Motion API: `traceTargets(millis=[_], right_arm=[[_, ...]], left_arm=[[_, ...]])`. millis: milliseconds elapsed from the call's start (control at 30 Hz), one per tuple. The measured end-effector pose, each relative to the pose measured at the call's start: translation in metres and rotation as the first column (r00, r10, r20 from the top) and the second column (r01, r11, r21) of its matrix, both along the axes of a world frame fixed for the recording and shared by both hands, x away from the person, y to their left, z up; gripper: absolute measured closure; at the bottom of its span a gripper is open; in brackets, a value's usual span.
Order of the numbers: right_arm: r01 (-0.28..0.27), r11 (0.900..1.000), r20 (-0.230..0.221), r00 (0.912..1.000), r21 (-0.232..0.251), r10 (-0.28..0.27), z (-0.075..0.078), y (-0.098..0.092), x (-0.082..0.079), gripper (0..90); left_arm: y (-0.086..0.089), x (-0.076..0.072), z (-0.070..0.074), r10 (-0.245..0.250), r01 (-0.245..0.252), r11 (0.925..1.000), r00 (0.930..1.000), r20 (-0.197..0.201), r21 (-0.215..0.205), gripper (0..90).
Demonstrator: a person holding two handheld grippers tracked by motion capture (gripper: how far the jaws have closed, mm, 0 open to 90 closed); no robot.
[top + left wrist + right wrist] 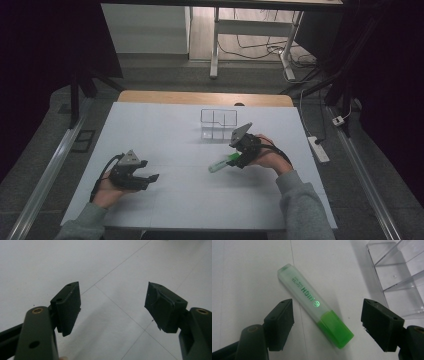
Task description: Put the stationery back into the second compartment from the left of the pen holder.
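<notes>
Now my right gripper [327,322] hangs released over the green highlighter [314,305] near the clear organizer [218,125]; my left gripper [112,307] gapes empty.

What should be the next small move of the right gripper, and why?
Probably lower the right gripper and close it on the green translucent plastic highlighter. The highlighter lies flat on the white table, between the open jaws, and neither pad touches it.
</notes>
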State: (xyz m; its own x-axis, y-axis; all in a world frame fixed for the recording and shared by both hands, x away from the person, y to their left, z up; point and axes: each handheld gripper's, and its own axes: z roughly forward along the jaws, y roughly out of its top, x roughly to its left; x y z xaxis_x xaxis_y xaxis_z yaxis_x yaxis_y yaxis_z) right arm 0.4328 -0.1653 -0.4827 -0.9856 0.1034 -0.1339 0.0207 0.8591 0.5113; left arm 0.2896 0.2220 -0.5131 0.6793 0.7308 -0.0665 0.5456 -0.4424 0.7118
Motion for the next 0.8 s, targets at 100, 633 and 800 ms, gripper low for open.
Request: traceTargets(millis=[100,633,800], right_arm=[[-0.019,1.0,-0.001,0.9998,-0.006,0.019,-0.002,0.002,0.001,26.3],[-0.126,0.988,-0.036,0.9918,-0.095,0.123,-0.016,0.009,0.011,32.6],[-0.13,0.985,-0.033,0.9914,-0.115,0.127,-0.018,0.01,0.016,37.0]], left_arm=[[0.0,0.0,0.0,0.0,0.0,1.0,1.0,-0.001,0.001,28.9],[0.001,0.002,-0.003,-0.003,0.003,1.0,0.9999,-0.012,0.005,28.8],[0.001,0.002,-0.003,-0.002,0.002,1.0,0.9999,-0.015,0.003,28.7]])
